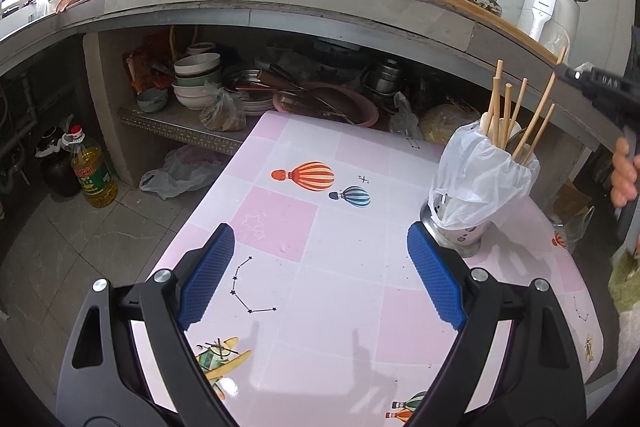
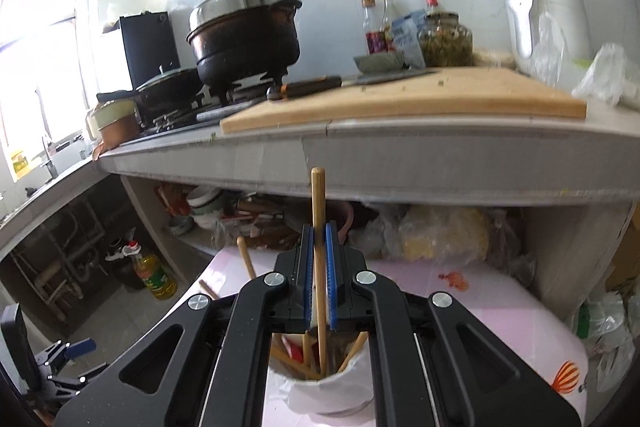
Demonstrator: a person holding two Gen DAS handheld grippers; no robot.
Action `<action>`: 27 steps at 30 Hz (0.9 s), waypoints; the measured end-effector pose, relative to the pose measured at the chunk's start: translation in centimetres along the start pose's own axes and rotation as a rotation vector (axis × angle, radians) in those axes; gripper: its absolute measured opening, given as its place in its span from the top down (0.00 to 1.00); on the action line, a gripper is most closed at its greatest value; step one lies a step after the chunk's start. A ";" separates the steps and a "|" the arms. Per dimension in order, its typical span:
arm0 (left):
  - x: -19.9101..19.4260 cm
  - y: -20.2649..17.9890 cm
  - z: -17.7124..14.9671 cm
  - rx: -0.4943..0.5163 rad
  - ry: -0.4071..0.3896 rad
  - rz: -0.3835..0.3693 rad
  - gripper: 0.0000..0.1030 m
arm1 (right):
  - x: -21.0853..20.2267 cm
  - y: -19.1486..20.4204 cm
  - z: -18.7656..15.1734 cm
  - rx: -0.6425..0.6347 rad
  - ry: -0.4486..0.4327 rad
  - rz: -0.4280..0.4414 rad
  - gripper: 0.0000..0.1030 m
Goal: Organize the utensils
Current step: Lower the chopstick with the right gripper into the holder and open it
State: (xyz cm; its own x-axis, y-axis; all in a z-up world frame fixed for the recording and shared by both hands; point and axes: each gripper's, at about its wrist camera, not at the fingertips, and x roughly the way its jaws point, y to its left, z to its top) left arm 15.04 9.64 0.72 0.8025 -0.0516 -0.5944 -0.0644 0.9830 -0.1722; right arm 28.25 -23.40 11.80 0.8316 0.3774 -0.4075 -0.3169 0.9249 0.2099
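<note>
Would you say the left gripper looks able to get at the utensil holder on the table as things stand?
Probably yes. The left gripper is open and empty, and the holder stands just beyond its right finger on bare tablecloth. The right gripper, shut on a chopstick above the holder, may crowd the top.

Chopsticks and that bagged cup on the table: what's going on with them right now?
A person is sorting utensils with two handheld grippers. The right gripper is shut on one wooden chopstick, held upright with its lower end inside the metal holder, which is lined with a plastic bag and already has several chopsticks in it. The left gripper is open and empty above the pink table, beside the holder.
</note>
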 end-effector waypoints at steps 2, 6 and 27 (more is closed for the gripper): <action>0.0 -0.2 0.0 0.002 0.000 -0.005 0.18 | 0.1 0.0 -0.9 0.004 0.015 0.013 0.94; -0.1 -0.7 0.0 0.012 -0.005 -0.016 0.18 | 0.6 0.2 -2.7 -0.012 0.055 0.017 0.94; -1.8 -1.9 -0.1 0.035 -0.028 -0.034 0.18 | 0.0 -0.7 -5.5 0.020 0.150 0.007 0.93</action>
State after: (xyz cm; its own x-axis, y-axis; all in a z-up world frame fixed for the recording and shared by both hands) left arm 13.64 7.88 2.07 0.8201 -0.0809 -0.5665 -0.0162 0.9863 -0.1643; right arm 25.95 -23.78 6.81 0.7514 0.3880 -0.5337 -0.3124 0.9216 0.2302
